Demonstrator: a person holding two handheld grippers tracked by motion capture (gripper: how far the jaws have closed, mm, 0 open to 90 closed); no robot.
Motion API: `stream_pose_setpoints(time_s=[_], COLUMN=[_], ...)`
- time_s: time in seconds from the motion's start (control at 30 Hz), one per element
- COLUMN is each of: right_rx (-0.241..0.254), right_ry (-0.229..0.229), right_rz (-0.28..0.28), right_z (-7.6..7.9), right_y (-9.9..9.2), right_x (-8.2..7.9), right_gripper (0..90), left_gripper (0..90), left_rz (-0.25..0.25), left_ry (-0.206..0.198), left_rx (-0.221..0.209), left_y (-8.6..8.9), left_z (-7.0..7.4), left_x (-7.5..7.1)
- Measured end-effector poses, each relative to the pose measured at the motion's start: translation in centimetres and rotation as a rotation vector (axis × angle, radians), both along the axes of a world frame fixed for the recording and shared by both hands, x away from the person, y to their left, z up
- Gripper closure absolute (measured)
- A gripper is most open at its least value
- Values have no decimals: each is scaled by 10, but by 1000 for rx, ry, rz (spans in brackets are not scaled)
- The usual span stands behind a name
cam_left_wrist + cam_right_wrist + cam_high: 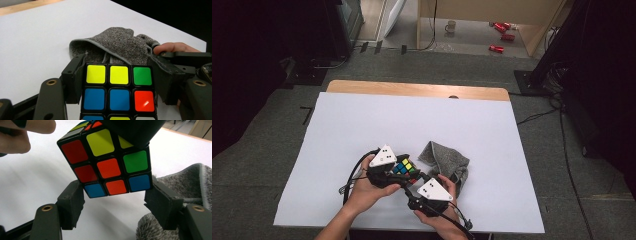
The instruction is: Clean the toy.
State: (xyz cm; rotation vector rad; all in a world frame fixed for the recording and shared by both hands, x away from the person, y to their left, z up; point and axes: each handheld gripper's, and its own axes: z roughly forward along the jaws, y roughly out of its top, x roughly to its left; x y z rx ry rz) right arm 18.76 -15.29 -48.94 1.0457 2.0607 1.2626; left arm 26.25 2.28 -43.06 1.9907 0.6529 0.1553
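Note:
A Rubik's cube [406,168] is held a little above the white table sheet near the front edge. My left gripper [401,172] comes in from the left and is shut on the cube [119,98], a black pad pressed against each side. My right gripper [416,179] reaches up from the front right. In the right gripper view its two pads [75,195] sit against the sides of the cube's [108,167] bottom row, so it is shut on it too. The left gripper's black jaw covers the cube's top right corner there.
A crumpled grey cloth [449,162] lies on the sheet just right of and behind the cube, close under my right gripper. The white sheet [412,120] stretches wide to the left and back. A wooden table edge [417,89] runs along the far side.

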Motion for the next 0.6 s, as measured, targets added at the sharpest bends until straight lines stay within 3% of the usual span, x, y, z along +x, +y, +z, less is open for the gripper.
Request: stream_pose_setpoints(time_s=[0.6], right_rx=[-60], right_ry=[-44], right_rz=[4], right_z=[0], right_y=[1], right_x=[-2], right_gripper=[335], left_gripper=[348], left_rz=[-11], left_ry=[28], left_rx=[-14], left_y=[5], left_z=[0], left_x=[2])
